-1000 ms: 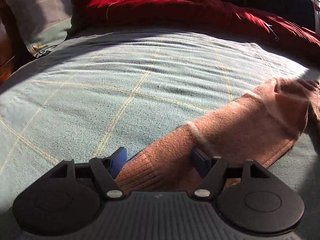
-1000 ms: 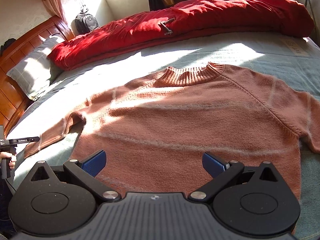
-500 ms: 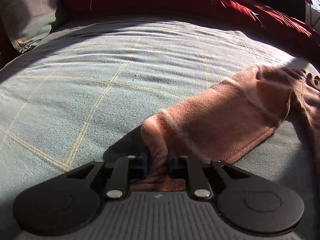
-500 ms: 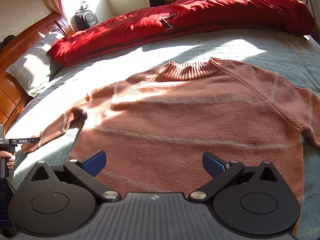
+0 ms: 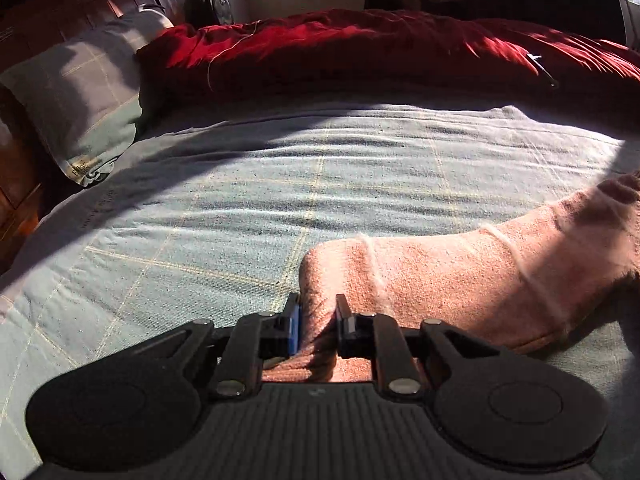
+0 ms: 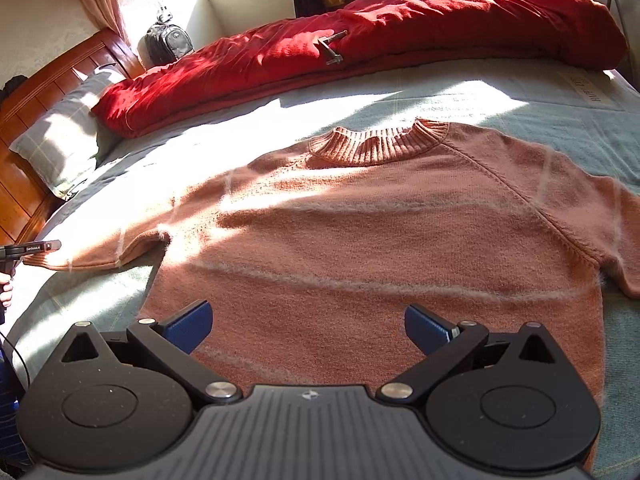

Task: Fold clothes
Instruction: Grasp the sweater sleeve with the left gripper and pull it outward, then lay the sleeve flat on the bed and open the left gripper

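sweater [image 6: 384,240] is spread flat on the bed [image 5: 240,200]; its sleeve cuff [image 5: 320,328] has just been clamped and lifted by the left tongs [image 5: 318,320], so folding inward can begin; right tongs [image 6: 308,322] are held released.

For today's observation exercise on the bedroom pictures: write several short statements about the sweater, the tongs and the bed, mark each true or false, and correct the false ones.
1. The left tongs are closed on the cuff end of the sweater sleeve. True.
2. The right tongs grip the sweater's hem. False: they stand open above the sweater, pinching nothing.
3. The sweater lies with its ribbed collar toward the red quilt. True.
4. The sweater is already folded in half. False: its body lies spread flat on the bedspread.
5. A pillow lies by the wooden headboard. True.
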A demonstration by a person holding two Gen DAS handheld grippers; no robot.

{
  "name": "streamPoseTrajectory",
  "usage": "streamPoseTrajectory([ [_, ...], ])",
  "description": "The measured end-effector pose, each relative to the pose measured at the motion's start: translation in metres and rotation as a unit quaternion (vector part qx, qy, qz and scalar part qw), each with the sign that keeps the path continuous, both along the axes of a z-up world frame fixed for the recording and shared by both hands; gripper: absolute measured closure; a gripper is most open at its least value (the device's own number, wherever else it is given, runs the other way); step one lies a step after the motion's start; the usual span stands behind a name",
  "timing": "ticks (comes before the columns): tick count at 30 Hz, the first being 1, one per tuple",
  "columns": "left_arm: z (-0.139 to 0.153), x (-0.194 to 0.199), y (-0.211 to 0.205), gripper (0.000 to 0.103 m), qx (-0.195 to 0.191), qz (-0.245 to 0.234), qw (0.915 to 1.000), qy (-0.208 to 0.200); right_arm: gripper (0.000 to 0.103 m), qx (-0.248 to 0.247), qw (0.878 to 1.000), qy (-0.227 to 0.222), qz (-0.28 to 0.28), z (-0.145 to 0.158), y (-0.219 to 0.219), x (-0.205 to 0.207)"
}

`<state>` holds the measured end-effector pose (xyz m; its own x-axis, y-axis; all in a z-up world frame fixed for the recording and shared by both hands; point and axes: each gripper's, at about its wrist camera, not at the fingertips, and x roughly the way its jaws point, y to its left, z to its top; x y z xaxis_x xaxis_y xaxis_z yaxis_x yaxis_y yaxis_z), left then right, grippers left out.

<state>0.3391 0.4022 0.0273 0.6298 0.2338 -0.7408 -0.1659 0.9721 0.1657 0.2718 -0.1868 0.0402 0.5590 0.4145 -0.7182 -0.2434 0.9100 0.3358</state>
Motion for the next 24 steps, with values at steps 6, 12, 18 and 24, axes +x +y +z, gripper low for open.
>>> streamPoseTrajectory([
  [6, -0.023, -0.001, 0.019, 0.073, -0.005, 0.072, 0.9971, 0.024, 0.0, 0.0, 1.0, 0.0, -0.01, -0.001, -0.006, -0.002],
  [12, -0.011, -0.027, 0.048, 0.059, -0.028, 0.15, 0.9882, -0.006, 0.0, 0.0, 1.0, 0.007, -0.017, -0.004, -0.007, 0.004],
  [18, -0.023, -0.043, 0.067, 0.051, -0.129, 0.232, 0.9639, -0.025, 0.0, -0.003, 1.0, 0.013, 0.001, -0.008, 0.006, 0.01],
  [24, -0.058, -0.06, 0.098, 0.049, -0.333, 0.275, 0.8977, -0.088, 0.0, -0.006, 1.0, 0.011, 0.003, -0.006, 0.006, 0.007],
])
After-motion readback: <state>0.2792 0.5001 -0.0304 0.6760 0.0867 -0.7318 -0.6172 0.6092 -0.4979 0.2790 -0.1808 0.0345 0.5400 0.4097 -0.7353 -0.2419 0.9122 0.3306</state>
